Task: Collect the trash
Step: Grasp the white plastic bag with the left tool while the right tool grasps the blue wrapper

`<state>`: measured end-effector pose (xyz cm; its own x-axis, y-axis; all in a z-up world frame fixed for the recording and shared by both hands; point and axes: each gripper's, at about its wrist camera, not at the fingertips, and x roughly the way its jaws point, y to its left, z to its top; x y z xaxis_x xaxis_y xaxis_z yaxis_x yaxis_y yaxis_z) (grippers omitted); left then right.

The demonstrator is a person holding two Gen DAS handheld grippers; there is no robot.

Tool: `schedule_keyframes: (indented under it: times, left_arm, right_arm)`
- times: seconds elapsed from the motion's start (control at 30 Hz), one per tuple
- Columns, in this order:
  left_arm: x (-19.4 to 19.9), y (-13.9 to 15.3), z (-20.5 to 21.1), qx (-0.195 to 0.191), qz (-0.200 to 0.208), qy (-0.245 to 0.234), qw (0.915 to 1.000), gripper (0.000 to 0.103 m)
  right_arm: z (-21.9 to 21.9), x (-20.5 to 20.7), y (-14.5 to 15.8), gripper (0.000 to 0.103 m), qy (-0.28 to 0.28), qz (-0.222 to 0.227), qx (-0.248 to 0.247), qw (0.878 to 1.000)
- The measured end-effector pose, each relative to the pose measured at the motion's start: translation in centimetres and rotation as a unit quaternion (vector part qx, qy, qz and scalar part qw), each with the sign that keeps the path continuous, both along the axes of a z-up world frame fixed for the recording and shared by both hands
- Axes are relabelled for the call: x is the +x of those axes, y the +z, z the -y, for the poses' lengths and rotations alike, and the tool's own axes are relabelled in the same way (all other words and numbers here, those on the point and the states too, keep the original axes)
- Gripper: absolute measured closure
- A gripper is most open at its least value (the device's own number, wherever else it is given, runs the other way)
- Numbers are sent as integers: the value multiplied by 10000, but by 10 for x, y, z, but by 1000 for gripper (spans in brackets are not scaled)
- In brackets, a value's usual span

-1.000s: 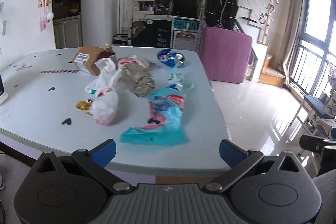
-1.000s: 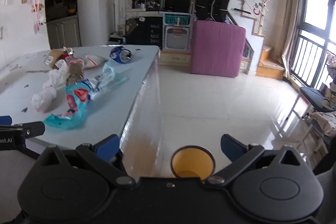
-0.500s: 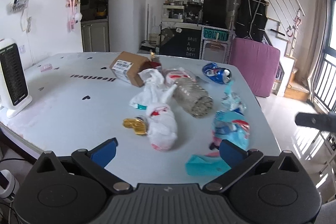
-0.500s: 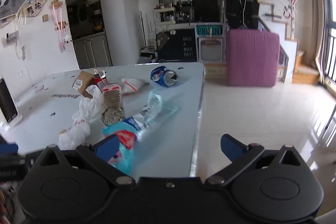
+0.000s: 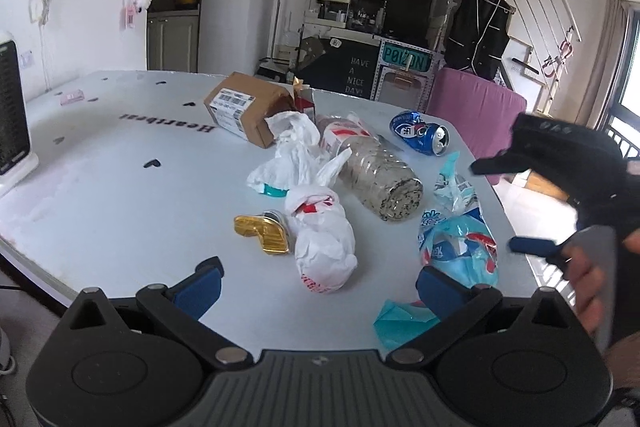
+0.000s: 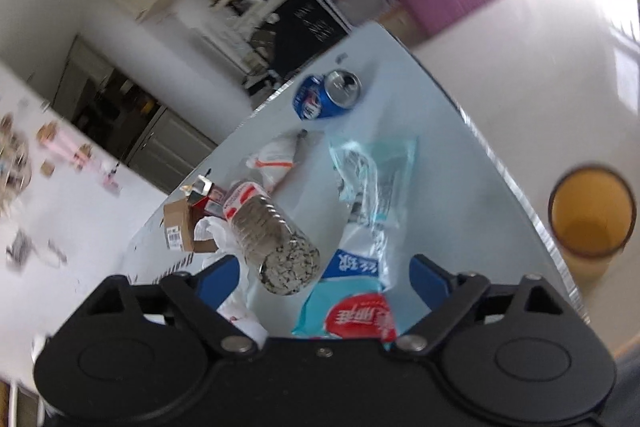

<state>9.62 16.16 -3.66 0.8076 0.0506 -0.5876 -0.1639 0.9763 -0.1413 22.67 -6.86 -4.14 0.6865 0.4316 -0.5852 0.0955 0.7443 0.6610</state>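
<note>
Trash lies in a heap on the white table (image 5: 100,187): a cardboard box (image 5: 240,109), a knotted white plastic bag (image 5: 320,247), a crushed gold piece (image 5: 262,233), a clear plastic bottle (image 5: 376,171), a blue can (image 5: 420,133) and a teal-blue wrapper (image 5: 456,239). My left gripper (image 5: 318,283) is open, just short of the white bag. My right gripper (image 5: 496,207), held by a hand, hovers rolled over the wrapper. In its own view, the right gripper (image 6: 326,275) has its jaws closing. The wrapper (image 6: 360,291) and the bottle's (image 6: 272,239) base lie between them, unpressed.
An orange bin (image 6: 592,211) stands on the floor beside the table's edge. A white heater (image 5: 12,107) sits at the table's far left. A purple seat (image 5: 476,111) is behind the table. The can (image 6: 328,97) lies near the far corner.
The right gripper swung from beside the table over the trash and rolled; it now shows in the left wrist view. The left gripper shifted left along the table edge, nearer the white bag.
</note>
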Motion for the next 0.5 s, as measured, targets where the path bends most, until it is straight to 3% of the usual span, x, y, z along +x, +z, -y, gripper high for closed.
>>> schedule_keyframes:
  times: [0.1,0.27,0.37,0.5]
  left_arm:
    - [5,-2,-1,-44,33,27,10000,0]
    - [19,-4,-3,-195,31,30,9998,5]
    - [30,-5,-6,-326,52,-25,9995,10]
    - [53,-6,-14,-744,-98,-60,9972,19]
  right_arm:
    - [-10,4,-11,30,-21,-235,-76,9997]
    - [-6,-4,-22,73,145,-351,-344,9987]
    - [5,-10,-23,82,347,-176,-451,9982]
    - [15,-22,-18,93,640,230,-957,9931]
